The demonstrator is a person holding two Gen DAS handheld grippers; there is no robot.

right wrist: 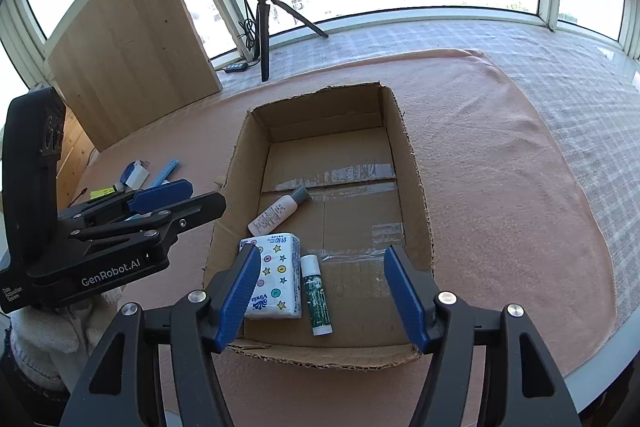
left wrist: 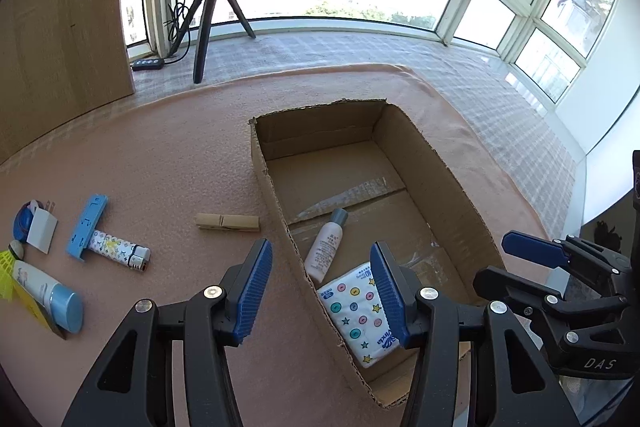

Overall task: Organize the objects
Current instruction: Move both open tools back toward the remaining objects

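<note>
An open cardboard box (left wrist: 436, 171) (right wrist: 414, 163) sits on a pink cloth. Inside lie a small white bottle (left wrist: 326, 245) (right wrist: 276, 213), a tissue pack (left wrist: 358, 311) (right wrist: 278, 275) and a green lip balm tube (right wrist: 317, 295). Left of the box lie a wooden clothespin (left wrist: 228, 221), a patterned lighter (left wrist: 120, 249), a blue plastic piece (left wrist: 87, 225), a white tube (left wrist: 48, 293), a yellow shuttlecock (left wrist: 10, 263) and a blue-and-white charger (left wrist: 34, 225). My left gripper (left wrist: 320, 291) is open and empty over the box's near left wall. My right gripper (right wrist: 320, 299) is open and empty over the box's near end.
A ring light on a black tripod (left wrist: 208, 7) (right wrist: 262, 11) stands at the back by the windows. A wooden board (left wrist: 60, 27) (right wrist: 132, 39) leans at the back left. The other gripper shows at the side of each view (left wrist: 560, 291) (right wrist: 104, 235).
</note>
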